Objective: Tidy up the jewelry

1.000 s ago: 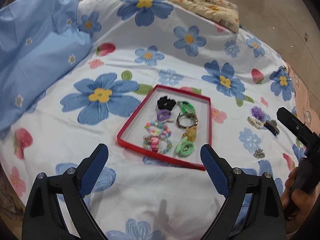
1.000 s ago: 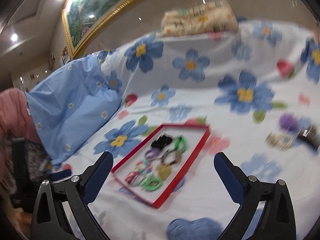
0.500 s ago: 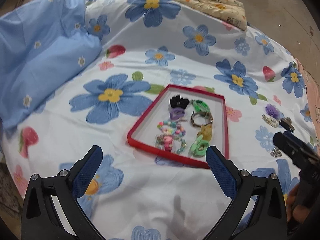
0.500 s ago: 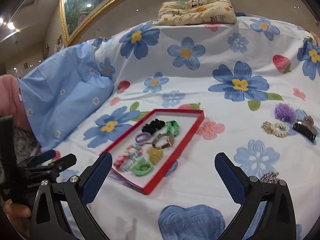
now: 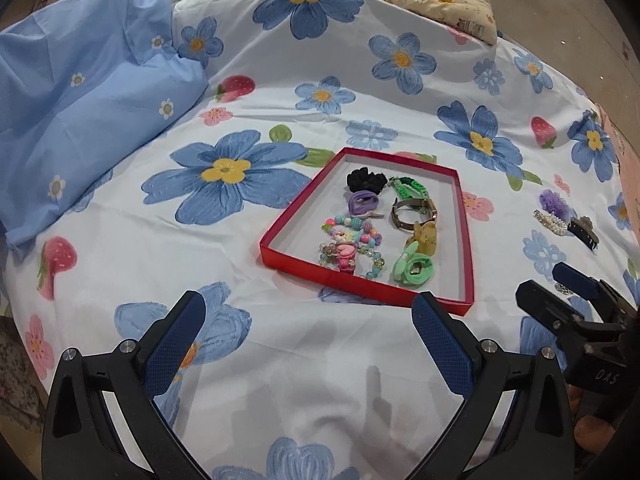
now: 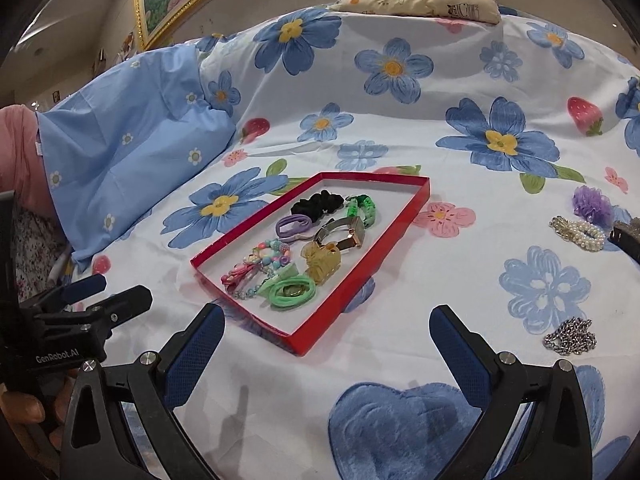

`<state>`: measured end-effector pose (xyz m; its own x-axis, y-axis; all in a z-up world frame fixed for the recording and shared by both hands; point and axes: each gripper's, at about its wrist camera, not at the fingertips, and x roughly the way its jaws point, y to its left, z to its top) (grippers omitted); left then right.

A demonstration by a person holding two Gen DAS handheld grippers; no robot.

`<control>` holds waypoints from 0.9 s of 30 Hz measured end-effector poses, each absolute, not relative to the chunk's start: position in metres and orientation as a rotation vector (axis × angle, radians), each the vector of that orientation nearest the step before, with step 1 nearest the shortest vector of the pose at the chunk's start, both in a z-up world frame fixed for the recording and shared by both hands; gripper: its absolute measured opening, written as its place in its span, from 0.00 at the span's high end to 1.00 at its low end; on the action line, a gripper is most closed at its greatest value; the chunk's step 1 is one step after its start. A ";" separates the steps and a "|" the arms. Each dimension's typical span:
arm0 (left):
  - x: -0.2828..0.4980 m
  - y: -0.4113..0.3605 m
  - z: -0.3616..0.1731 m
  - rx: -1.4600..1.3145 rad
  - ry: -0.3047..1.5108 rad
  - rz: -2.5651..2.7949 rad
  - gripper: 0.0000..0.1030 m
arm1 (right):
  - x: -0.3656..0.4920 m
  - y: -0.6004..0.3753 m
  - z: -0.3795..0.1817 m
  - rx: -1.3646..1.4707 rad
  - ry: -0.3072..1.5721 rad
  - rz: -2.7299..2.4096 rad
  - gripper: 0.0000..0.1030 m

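At the far left a light blue pillow [image 5: 76, 112] lies against the edge of the flowered sheet [image 5: 280, 360], well apart from the work and out of the way.

Near the bottom of the scene the left gripper [image 5: 308, 344] hovers over bare sheet with its blue pads spread as wide as they go and nothing between them. It sits just short of the near rim of the red tray [image 5: 360, 286], which suggests it stands ready to steady the tray or wait its turn.

The tray lies in the middle of the sheet and serves as the collecting place. Inside it are a black scrunchie [image 5: 366, 180], a purple hair tie [image 5: 362, 203], a green braided band [image 5: 408, 189], a wristwatch [image 5: 414, 212], an amber claw clip [image 5: 424, 236], beaded bracelets [image 5: 352, 248] and a green hair tie [image 5: 414, 270], packed close so that the left half stays free.

To the right, the right gripper [image 6: 326, 350] also has its jaws wide apart and empty. Beyond the tray's right side, loose on the sheet, remain a purple scrunchie [image 6: 592, 202], a pearl clip [image 6: 580, 234], a dark claw clip [image 5: 584, 232] and, nearest, a silver chain [image 6: 570, 338]. These probably go into the tray next, the chain being the closest to the right gripper.
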<state>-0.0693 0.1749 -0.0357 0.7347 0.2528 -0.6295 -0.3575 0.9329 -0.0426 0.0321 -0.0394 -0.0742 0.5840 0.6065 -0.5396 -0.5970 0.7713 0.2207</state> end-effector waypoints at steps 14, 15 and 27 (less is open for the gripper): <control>-0.074 0.161 -0.024 -0.110 0.624 0.344 0.00 | 0.026 -0.049 -0.070 0.016 0.593 0.673 0.00; -0.075 0.160 -0.023 -0.105 0.622 0.346 0.00 | 0.026 -0.049 -0.069 0.014 0.590 0.673 0.00; -0.078 0.160 -0.021 -0.102 0.613 0.349 0.00 | 0.025 -0.045 -0.068 0.001 0.590 0.675 0.00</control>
